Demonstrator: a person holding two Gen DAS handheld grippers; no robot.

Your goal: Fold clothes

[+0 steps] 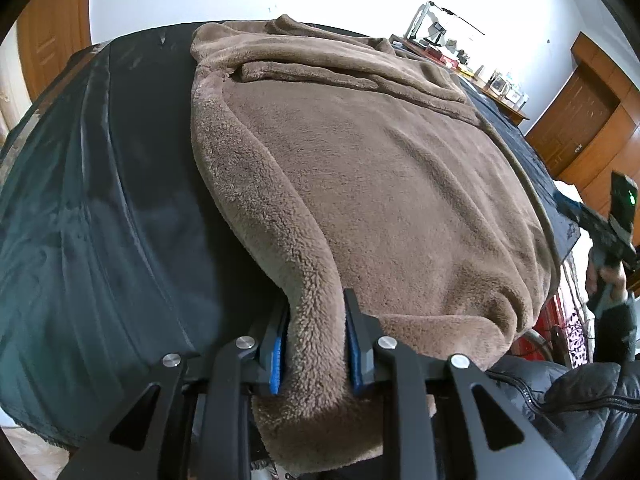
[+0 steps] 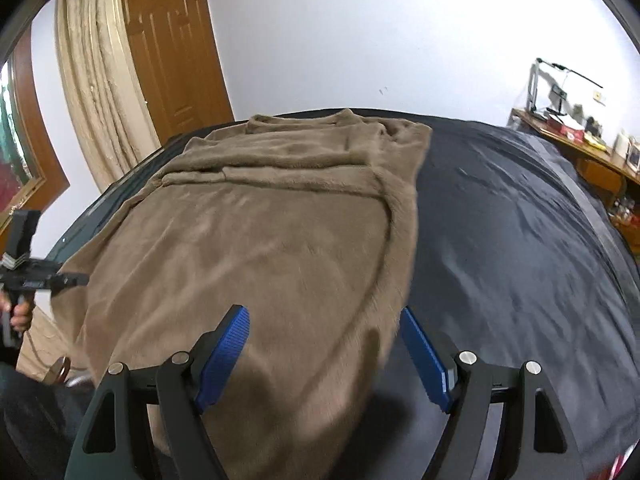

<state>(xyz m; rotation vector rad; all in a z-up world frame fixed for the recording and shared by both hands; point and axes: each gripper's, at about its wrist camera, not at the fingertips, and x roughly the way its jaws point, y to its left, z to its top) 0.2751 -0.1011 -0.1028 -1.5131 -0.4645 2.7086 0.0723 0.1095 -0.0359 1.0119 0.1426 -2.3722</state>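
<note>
A brown fleece garment [image 1: 360, 168] lies spread on a bed with a dark cover [image 1: 100, 220]. Its near left corner bunches up between the blue pads of my left gripper [image 1: 316, 328], which is shut on that thick fold. In the right wrist view the same brown fleece garment [image 2: 248, 232] fills the left half of the bed. My right gripper [image 2: 324, 320] hovers above the garment's near right edge, jaws wide open, nothing between the pads. The far end of the garment is folded over in layers. The left gripper's body [image 2: 36, 268] shows at the left edge, held by a hand.
The dark bed cover [image 2: 520, 240] stretches bare to the right of the garment. A wooden desk [image 2: 580, 144] with small items stands at the far right. A wooden door [image 2: 168, 48] and a beige curtain [image 2: 96, 80] are behind the bed. A black padded jacket [image 1: 560, 400] lies near.
</note>
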